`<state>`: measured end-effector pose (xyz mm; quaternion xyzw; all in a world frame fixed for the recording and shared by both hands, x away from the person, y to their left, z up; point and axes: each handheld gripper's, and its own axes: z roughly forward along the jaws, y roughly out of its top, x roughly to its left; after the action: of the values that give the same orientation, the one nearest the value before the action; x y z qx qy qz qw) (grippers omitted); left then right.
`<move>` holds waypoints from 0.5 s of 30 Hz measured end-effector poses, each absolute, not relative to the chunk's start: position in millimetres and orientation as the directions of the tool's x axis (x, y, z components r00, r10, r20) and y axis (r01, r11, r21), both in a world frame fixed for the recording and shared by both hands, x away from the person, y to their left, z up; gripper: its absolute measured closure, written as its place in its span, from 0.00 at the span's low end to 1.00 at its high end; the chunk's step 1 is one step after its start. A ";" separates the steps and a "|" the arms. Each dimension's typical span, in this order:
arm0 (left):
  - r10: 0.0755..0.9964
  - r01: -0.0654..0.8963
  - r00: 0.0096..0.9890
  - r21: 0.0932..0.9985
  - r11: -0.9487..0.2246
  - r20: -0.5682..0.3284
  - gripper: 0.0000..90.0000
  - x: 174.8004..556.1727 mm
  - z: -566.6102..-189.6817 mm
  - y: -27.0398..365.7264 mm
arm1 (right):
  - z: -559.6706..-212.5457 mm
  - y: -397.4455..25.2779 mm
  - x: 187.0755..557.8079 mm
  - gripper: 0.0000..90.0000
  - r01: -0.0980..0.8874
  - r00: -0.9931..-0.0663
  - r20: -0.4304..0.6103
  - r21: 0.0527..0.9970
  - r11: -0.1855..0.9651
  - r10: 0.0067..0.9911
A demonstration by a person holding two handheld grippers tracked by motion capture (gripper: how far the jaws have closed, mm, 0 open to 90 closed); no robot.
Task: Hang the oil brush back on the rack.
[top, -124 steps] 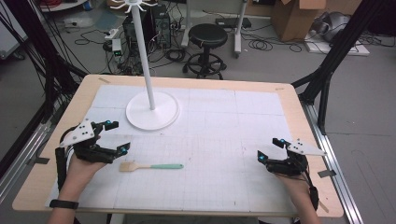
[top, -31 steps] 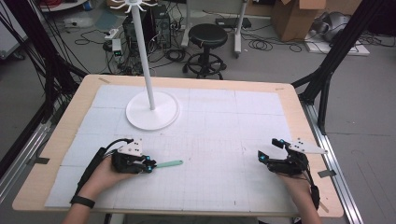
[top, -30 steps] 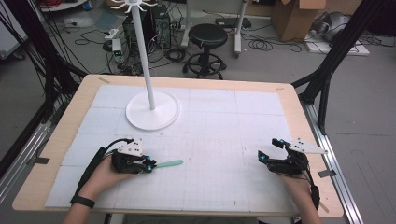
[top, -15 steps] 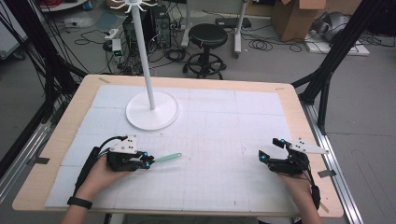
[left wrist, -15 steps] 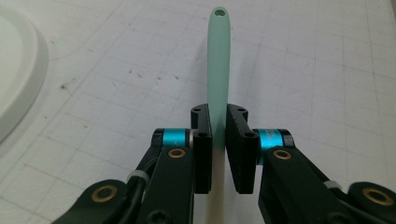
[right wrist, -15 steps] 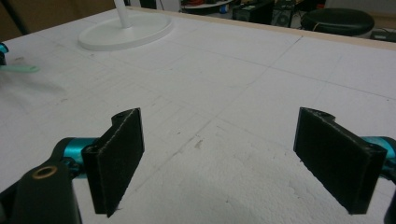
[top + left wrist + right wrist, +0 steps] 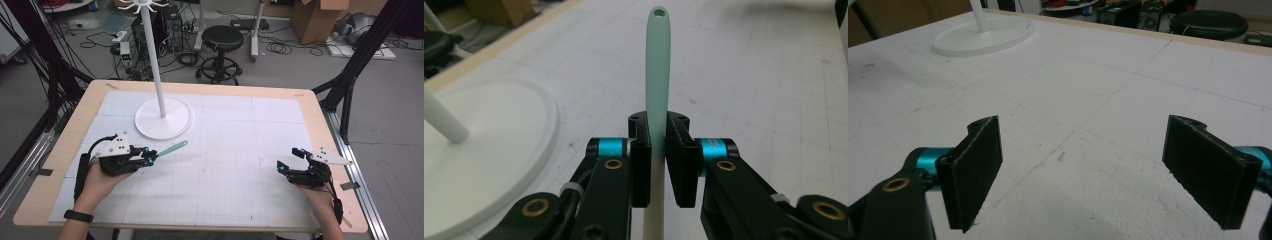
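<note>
- Step in hand, as judged: transport of the spatula [image 7: 170, 148] toward the white stand [image 7: 163, 118]; the tool is gripped and appears raised off the white mat [image 7: 240, 150], its mint handle end pointing up and toward the stand base.
- Left gripper [image 7: 148, 155]: jaws pressed together on the spatula, pinching it where the mint handle meets the pale shaft; in the left gripper view the spatula [image 7: 657, 75] runs straight up between the two black pads [image 7: 641, 165], in line with the jaws.
- Long axis: along the gripper's own reach; in the high view it slants from the jaws toward the far right, the free end close to the rim of the stand base but apart from it.
- Handle tip: a small hanging hole at the far end; the blade end lies behind the jaws, hidden.
- Right gripper [image 7: 287, 162]: jaws spread wide, nothing between them; resting low at the near right of the table, well apart from the spatula; its own pads [image 7: 975, 170] frame bare mat.
- Next move, as judged: lift the handle toward the hooks at the top of the pole [image 7: 152, 55]; this calls for a firm pinch and for turning the hole to face a hook; the hooks lie at the upper edge of the high view, too small to judge which is free.
</note>
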<state>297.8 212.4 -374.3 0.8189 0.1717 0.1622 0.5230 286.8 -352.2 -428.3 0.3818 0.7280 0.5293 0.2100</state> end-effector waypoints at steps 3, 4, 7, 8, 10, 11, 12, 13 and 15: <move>0.491 0.090 0.866 0.937 -0.339 0.095 0.90 297.3 -363.3 217.9 | -427.9 -352.1 286.8 0.17 0.334 -0.618 0.100 0.932 0.144 0.780; 0.506 0.084 0.857 0.942 -0.324 0.098 0.90 297.1 -360.6 219.5 | -427.7 -352.3 286.8 0.17 0.333 -0.617 0.099 0.932 0.145 0.780; 0.560 0.068 0.823 0.962 -0.263 0.095 0.90 298.0 -350.4 227.2 | -427.6 -352.7 286.9 0.17 0.333 -0.615 0.100 0.932 0.142 0.782; 0.578 0.062 0.810 0.967 -0.249 0.097 0.90 298.6 -347.3 229.6 | -427.7 -352.9 287.1 0.17 0.334 -0.615 0.100 0.932 0.143 0.782; 0.615 0.051 0.784 0.978 -0.203 0.086 0.90 300.6 -341.9 234.4 | -427.9 -353.1 287.5 0.17 0.337 -0.615 0.102 0.930 0.144 0.782; 0.634 0.040 0.768 0.983 -0.179 0.084 0.90 301.6 -338.6 237.3 | -428.0 -352.9 287.6 0.17 0.338 -0.615 0.104 0.930 0.142 0.782; 0.647 0.033 0.758 0.985 -0.167 0.084 0.90 302.2 -336.6 238.7 | -428.0 -353.1 287.8 0.17 0.336 -0.615 0.102 0.931 0.143 0.782; 0.661 0.023 0.746 0.989 -0.146 0.081 0.90 303.1 -333.3 240.8 | -428.1 -353.1 288.1 0.17 0.335 -0.616 0.101 0.931 0.144 0.782; 0.686 0.004 0.724 0.994 -0.108 0.072 0.90 304.8 -328.0 244.0 | -428.3 -353.0 288.3 0.17 0.336 -0.614 0.102 0.931 0.143 0.783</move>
<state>304.8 244.0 -328.0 0.6917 0.2492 0.2752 0.6195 288.3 -353.0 -428.3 0.3852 0.7259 0.5294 0.2109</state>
